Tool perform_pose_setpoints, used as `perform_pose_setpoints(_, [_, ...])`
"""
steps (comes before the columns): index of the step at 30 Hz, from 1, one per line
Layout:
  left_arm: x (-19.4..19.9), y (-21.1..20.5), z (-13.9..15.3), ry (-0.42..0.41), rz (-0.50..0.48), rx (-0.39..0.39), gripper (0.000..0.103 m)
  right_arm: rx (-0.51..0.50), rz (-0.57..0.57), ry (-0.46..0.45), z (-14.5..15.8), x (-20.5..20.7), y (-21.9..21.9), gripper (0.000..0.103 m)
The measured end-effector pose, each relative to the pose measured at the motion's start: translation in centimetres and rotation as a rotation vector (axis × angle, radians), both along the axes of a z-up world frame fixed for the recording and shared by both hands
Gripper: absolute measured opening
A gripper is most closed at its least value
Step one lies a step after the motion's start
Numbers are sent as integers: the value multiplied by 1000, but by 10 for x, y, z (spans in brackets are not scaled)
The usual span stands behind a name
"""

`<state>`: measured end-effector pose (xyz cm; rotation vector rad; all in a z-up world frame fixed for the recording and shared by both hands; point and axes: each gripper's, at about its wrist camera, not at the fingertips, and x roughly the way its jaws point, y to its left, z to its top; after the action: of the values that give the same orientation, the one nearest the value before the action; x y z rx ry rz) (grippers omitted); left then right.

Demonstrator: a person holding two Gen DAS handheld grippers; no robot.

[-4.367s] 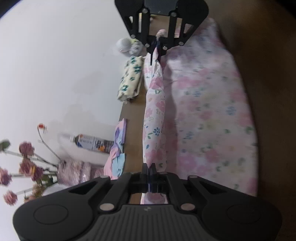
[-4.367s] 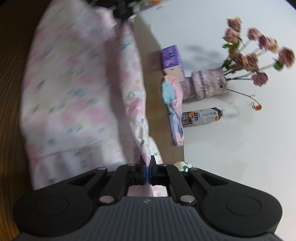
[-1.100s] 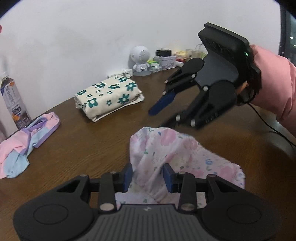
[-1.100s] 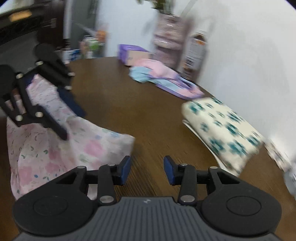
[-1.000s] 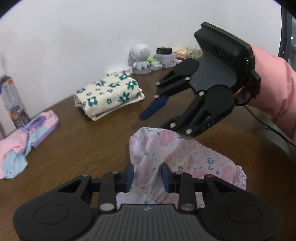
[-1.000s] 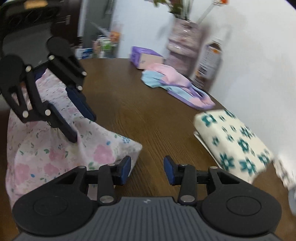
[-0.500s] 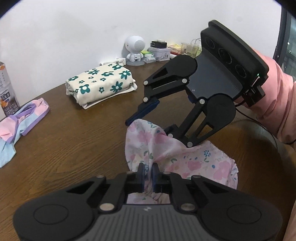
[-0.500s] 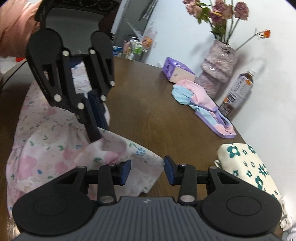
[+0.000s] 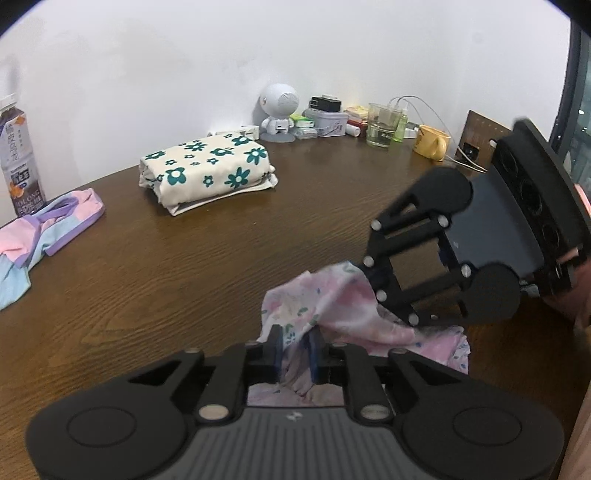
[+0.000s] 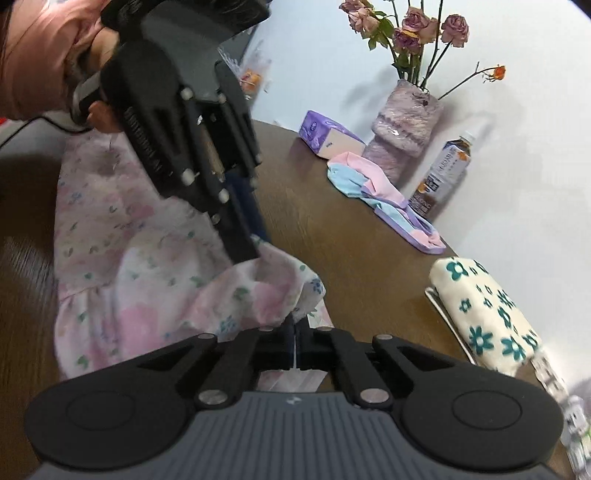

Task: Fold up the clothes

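Five roses (image 10: 413, 26) in vase (image 10: 404, 123)

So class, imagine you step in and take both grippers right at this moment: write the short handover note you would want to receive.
Left gripper: shut on the pink floral garment, fabric bunched between its fingers.
Right gripper: shut on an edge of the same garment, close beside the left one.
The garment lies partly on the wooden table, its near part lifted and crumpled, not folded flat yet.
Done: a cream garment with teal flowers sits folded by the wall.
Left: finish folding the floral piece; the pink, blue and purple garment lies unfolded near the bottle.
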<state>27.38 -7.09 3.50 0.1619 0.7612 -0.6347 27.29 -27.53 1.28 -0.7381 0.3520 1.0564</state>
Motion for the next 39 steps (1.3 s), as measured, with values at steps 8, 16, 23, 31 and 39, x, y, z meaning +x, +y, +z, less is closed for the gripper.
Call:
perform_pose_setpoints(8, [3,1,-2,13,1,-10,5,48,-34,131,13,3,-13,0])
perform_pose_setpoints(16, [11,3,-14,58,37,-31,4,-19,-93,57,0,-9,-21,0])
perform_pose_setpoints(23, [11,-2,-21,60,72,-17,6,-50,-134,-35,-10,-25,-19,0])
perform_pose_setpoints(31, [-12,1,-1,-45,142,-40,11,-18,-199,-45,-13,-32,-18,0])
perform_pose_setpoints(39, [-5,-8,-19,-1,141,-15,11,0,-204,-81,-17,-37,-19,0])
